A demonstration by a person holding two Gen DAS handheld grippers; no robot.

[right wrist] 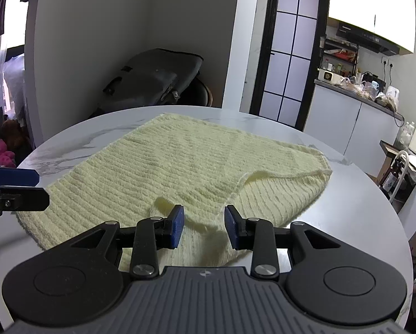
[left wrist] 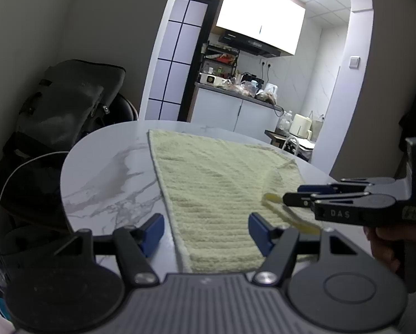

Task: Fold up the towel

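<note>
A pale yellow ribbed towel [left wrist: 219, 183] [right wrist: 163, 161] lies spread on a round white marble table [left wrist: 110, 172] [right wrist: 358, 211]. Its near right part is folded over itself. My right gripper [right wrist: 203, 222] [left wrist: 294, 193] is shut on a raised bunch of towel at the near edge, and a lifted yellow edge hangs under its fingers in the left wrist view. My left gripper [left wrist: 205, 228] [right wrist: 38, 188] is open just above the towel's near left side. Its blue pads [left wrist: 152, 231] straddle the towel's left edge and press on nothing.
A dark bag [left wrist: 68, 105] [right wrist: 155, 80] rests on a chair behind the table. A white cable [left wrist: 12, 172] loops at the left. A hand [left wrist: 386, 239] holds the right gripper. A kitchen counter [left wrist: 235, 94] with clutter stands beyond an archway.
</note>
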